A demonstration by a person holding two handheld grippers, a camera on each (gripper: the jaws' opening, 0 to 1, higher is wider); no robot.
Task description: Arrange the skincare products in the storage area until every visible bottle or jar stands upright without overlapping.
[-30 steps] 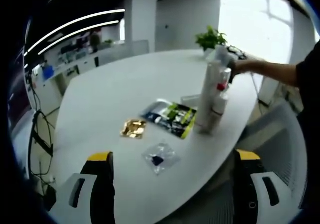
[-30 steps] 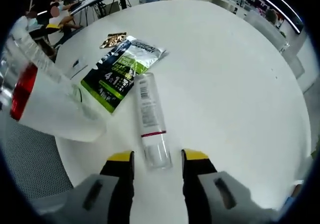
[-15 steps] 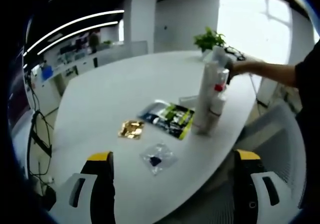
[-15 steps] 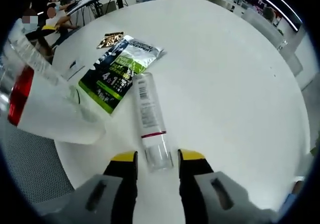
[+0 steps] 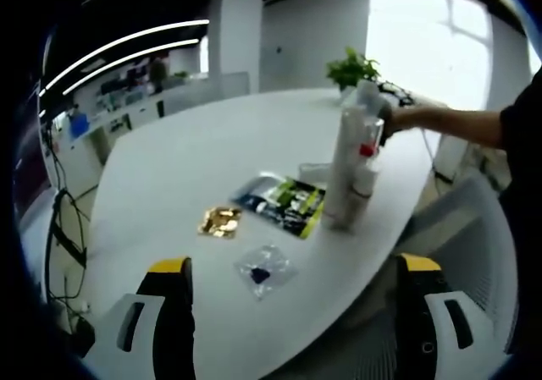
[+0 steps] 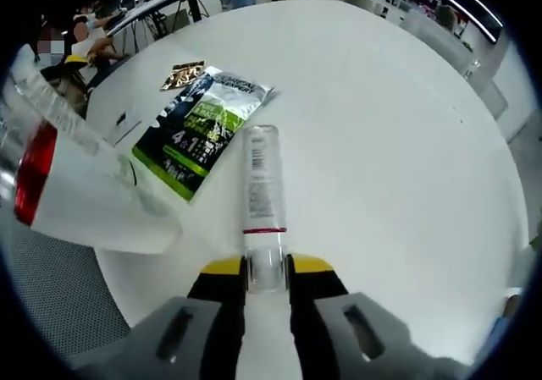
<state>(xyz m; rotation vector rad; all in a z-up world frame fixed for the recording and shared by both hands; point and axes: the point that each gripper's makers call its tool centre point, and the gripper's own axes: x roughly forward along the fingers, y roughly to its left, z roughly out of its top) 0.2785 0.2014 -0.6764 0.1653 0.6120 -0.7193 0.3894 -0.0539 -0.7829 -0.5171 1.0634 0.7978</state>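
A tall white tube [image 5: 341, 173] with a clear cap stands upright near the table's right edge. A shorter white bottle [image 5: 367, 175] with a red band stands right beside it. My right gripper [image 5: 378, 109] holds the tube's top. In the right gripper view, my right gripper [image 6: 266, 270] is shut on the clear cap of the tube [image 6: 262, 190], and the red-banded bottle [image 6: 80, 190] looms at the left. My left gripper [image 5: 292, 312] hangs wide open over the table's near edge, holding nothing.
A green-and-black sachet [image 5: 285, 202] lies flat beside the tube, with a gold packet [image 5: 221, 222] and a small clear bag [image 5: 262, 270] nearer me. A potted plant [image 5: 356, 65] stands at the far end. A person's arm [image 5: 457, 124] reaches in. A mesh chair [image 5: 474, 228] is at the right.
The right gripper's jaws have closed from open onto the tube's clear cap. The left gripper view has drifted only slightly; its jaws stay wide apart.
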